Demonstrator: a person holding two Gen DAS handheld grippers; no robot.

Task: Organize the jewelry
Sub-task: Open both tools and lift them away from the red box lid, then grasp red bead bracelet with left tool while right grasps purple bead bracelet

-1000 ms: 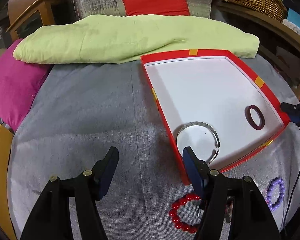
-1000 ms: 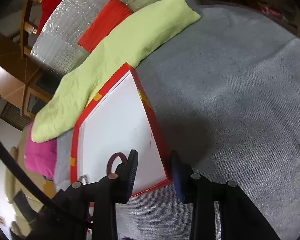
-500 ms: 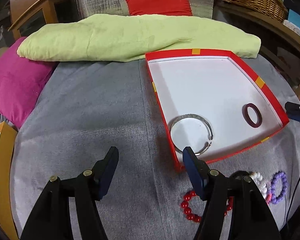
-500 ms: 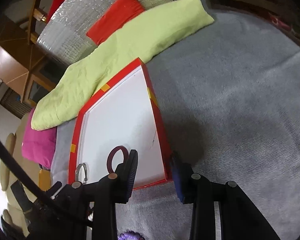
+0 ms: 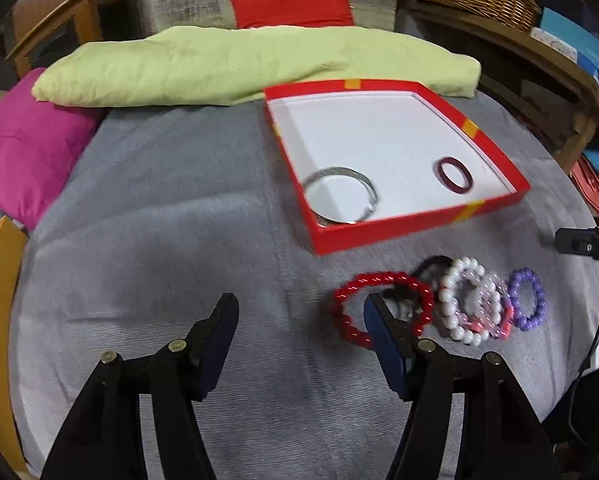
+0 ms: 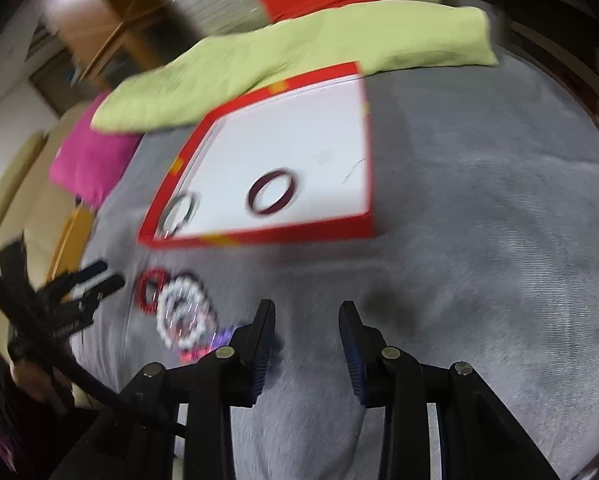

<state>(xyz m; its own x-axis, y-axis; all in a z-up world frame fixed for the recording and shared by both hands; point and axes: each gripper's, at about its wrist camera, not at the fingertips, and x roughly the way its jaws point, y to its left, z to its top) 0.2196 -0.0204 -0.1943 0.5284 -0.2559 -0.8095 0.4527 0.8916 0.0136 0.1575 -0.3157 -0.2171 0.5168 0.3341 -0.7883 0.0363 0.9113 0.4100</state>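
Done – thin silver bangle (image 5: 341,194) and dark maroon ring bangle (image 5: 453,174) lie in your red-rimmed white tray (image 5: 419,226) | Left – red (image 5: 381,308), white pearl (image 5: 469,300), pink and purple (image 5: 527,304) beaded bracelets on the grey cloth near its front | left gripper (image 5: 299,320) jaws wide, empty; right gripper (image 6: 306,332) jaws apart, empty

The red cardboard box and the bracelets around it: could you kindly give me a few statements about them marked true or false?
1. The thin silver metal bangle lies inside the shallow red cardboard box. True.
2. The dark maroon ring-shaped bangle lies on the grey cloth. False: it lies in the box too.
3. The red beaded bracelet lies outside the box, on the grey cloth. True.
4. The left claw is shut on the red beaded bracelet. False: it is open and holds nothing.
5. The purple beaded bracelet lies in the box. False: it lies on the cloth.
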